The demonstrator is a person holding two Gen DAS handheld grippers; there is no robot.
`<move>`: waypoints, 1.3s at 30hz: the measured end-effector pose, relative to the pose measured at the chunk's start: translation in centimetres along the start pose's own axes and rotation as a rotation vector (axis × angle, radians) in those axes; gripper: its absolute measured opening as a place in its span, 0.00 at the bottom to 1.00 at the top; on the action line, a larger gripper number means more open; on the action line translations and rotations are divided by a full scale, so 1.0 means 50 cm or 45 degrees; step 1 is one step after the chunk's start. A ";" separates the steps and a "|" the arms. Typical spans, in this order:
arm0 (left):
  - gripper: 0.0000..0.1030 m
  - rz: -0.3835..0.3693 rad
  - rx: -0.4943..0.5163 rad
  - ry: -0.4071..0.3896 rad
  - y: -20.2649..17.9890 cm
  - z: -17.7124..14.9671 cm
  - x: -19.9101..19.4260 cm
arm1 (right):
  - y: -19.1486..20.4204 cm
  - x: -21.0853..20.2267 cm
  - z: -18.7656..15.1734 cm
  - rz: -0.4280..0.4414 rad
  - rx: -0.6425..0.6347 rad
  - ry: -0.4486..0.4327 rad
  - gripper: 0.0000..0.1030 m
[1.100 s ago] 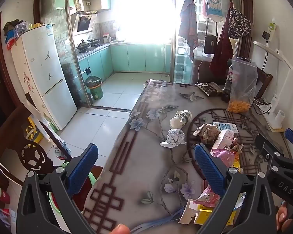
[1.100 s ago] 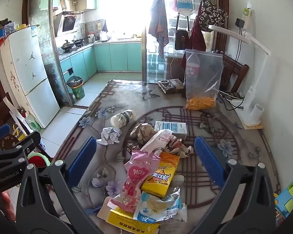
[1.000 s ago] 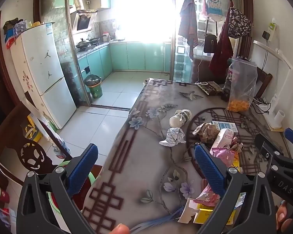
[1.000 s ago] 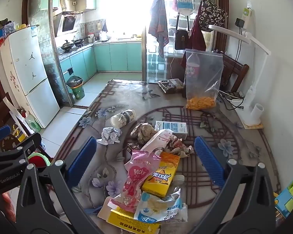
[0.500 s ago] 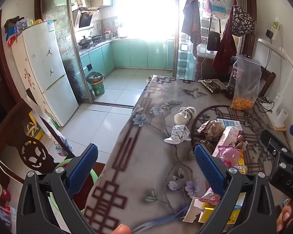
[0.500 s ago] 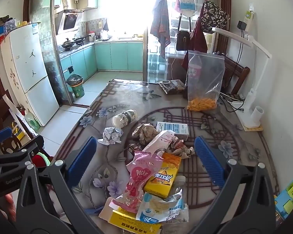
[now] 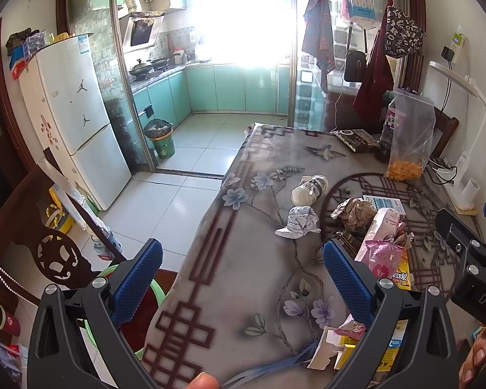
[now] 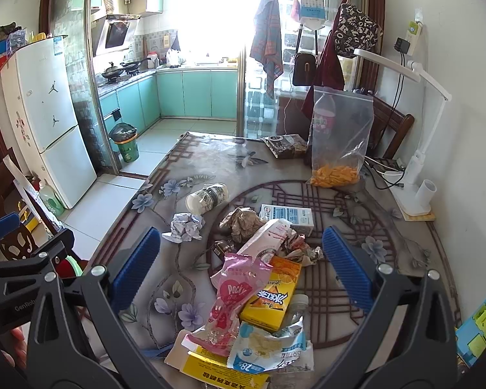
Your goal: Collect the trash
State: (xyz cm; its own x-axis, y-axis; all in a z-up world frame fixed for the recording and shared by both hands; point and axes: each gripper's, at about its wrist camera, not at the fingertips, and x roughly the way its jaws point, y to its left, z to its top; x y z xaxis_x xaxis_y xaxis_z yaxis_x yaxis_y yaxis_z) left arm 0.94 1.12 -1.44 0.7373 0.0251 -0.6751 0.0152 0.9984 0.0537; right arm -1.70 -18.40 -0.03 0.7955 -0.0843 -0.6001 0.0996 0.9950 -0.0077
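Trash lies heaped on the flowered table: a pink Pocky wrapper, a yellow drink carton, a white snack wrapper, a crumpled white paper, a brown paper wad, a small white bottle on its side and a white box. My right gripper is open and empty, above the heap. My left gripper is open and empty over the table's left edge, left of the heap.
A clear bag of orange snacks, a dark packet and a white desk lamp stand at the table's far side. A green bin stands on the kitchen floor, by the white fridge. A green basin sits below the table's left edge.
Both grippers have shifted slightly, so the trash sits a little farther in view. Both stay open and hold nothing.
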 end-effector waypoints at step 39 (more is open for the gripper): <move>0.93 0.007 -0.014 0.011 0.006 0.000 -0.003 | 0.008 -0.001 0.005 0.000 -0.002 -0.001 0.96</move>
State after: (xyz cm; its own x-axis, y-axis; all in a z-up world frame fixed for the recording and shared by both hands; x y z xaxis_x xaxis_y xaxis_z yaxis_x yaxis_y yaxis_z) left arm 0.84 1.42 -1.34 0.7316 0.0307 -0.6811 0.0039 0.9988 0.0491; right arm -1.53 -18.02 0.21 0.7958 -0.0843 -0.5997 0.0986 0.9951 -0.0090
